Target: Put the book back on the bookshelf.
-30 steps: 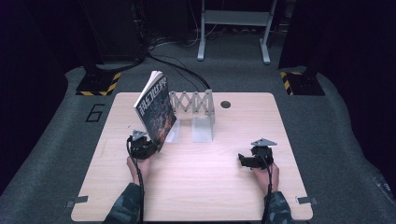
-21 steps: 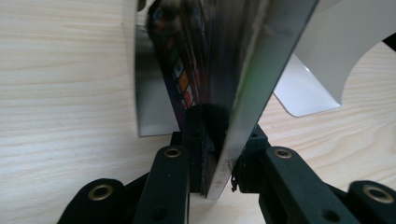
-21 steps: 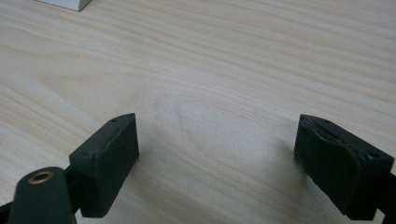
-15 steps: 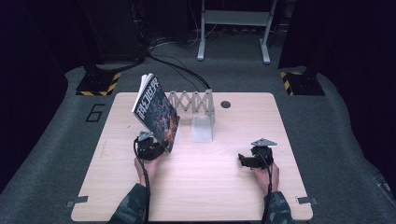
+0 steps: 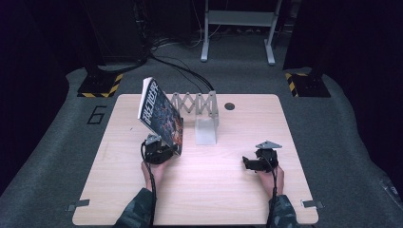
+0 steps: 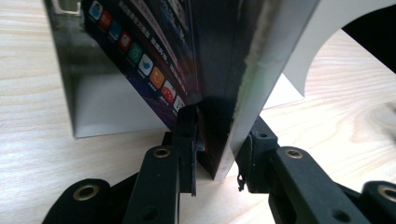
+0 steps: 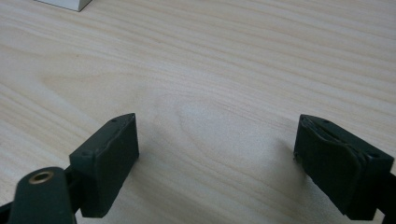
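**Around the work area**

A pale wood-grain counter stands on a grey floor, with a small dark round hole near its far edge. A "6" is marked on the floor at the left. Two yellow-and-black striped bases flank the far corners. Black cables run back towards a grey metal frame.

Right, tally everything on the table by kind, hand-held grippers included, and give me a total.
Book, tilted, gripped at its lower corner: 1
Grey expanding book rack: 1
Hand-held grippers, left hand-held gripper shut on the book, right hand-held gripper open and holding nothing: 2
Total: 4
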`<state>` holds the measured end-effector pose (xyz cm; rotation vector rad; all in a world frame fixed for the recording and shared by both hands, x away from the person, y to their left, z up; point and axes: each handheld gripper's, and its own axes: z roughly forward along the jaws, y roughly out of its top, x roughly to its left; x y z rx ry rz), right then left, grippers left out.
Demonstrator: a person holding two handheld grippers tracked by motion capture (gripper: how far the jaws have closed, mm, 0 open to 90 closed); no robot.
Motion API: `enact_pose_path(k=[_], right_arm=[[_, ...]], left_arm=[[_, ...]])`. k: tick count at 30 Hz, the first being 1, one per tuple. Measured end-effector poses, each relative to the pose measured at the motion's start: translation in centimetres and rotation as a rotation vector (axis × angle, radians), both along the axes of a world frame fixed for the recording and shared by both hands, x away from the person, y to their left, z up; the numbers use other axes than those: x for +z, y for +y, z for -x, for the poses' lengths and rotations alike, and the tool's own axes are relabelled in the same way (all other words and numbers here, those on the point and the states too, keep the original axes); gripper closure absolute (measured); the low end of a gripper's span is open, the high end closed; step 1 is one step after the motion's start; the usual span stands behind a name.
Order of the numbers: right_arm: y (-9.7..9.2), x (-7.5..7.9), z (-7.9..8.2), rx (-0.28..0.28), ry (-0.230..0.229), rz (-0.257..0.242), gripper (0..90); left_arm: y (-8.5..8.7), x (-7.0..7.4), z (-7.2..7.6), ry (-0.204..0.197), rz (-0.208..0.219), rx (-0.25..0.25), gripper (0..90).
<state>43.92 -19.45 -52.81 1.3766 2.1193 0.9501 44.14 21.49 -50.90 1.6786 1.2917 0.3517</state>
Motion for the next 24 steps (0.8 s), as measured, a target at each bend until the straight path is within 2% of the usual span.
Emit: enact_pose_path(k=[2, 5, 7, 8, 9, 10, 14, 18, 20, 24], right_arm=[[0.0, 0.0, 0.0, 0.0, 0.0, 0.0, 13.3], [0.0, 0.0, 0.0, 0.0, 0.0, 0.0, 13.4], [0.0, 0.0, 0.0, 0.0, 0.0, 0.0, 13.3], [0.0, 0.0, 0.0, 0.0, 0.0, -0.001, 13.4], [0.0, 0.0, 0.0, 0.0, 0.0, 0.0, 13.4], [0.0, 0.0, 0.0, 0.0, -0.001, 0.0, 13.4], [0.0, 0.0, 0.0, 0.0, 0.0, 0.0, 13.4], [0.0, 0.0, 0.0, 0.0, 0.0, -0.001, 13.4], [0.0, 0.0, 0.0, 0.0, 0.001, -0.002, 13.5], [0.0, 0.0, 0.0, 0.0, 0.0, -0.002, 13.5]], left_arm=[[-0.4, 0.0, 0.2, 0.014, 0.023, 0.0, 70.3], [-0.7, 0.0, 0.2, 0.006, 0.022, -0.013, 69.1], [-0.7, -0.1, 0.1, -0.014, 0.002, -0.043, 67.9], [-0.9, -0.1, 0.2, -0.006, 0.022, -0.036, 67.4], [-0.9, -0.1, 0.1, -0.015, 0.004, -0.055, 67.2], [-1.0, -0.2, 0.1, -0.013, 0.004, -0.071, 66.5], [-1.2, -0.1, 0.2, -0.021, -0.011, -0.083, 61.9], [-1.3, 0.2, 0.6, -0.044, -0.059, -0.042, 44.9], [-1.4, 0.4, 1.0, -0.042, -0.07, 0.006, 34.5], [-0.9, 0.9, 1.6, -0.054, -0.122, 0.025, 22.4]])
